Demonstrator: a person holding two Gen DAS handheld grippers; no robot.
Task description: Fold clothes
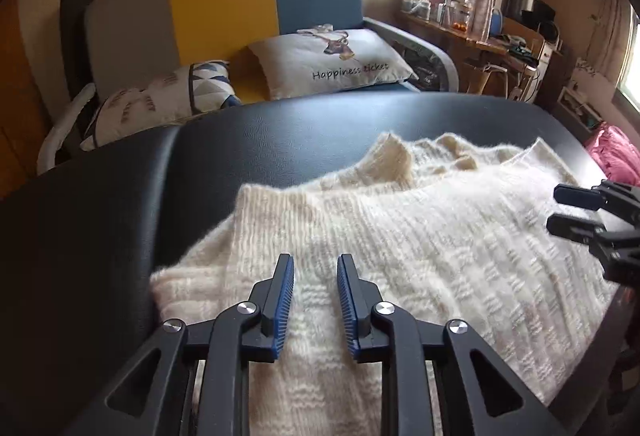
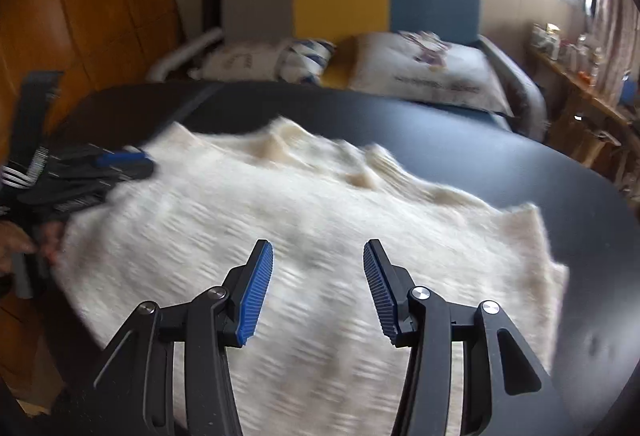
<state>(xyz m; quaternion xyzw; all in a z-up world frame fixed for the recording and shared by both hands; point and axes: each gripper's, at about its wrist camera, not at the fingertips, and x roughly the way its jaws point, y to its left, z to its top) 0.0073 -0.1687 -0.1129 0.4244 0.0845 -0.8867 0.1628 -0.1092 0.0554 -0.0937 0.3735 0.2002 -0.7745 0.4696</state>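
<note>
1. Currently the cream sweater (image 1: 400,236) lies spread, partly bunched, on the black table (image 1: 280,139).
2. My left gripper (image 1: 315,264) and right gripper (image 2: 318,256) hover spread, holding nothing.
3. Any fold: pinch an edge cleanly, lift low, since loose knit stretches.

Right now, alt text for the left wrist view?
Open left tongs hover over a cream knit sweater spread on a black padded table, gripping nothing. The right tongs reach in from the right edge over the sweater; a sofa with cushions sits behind.
</note>
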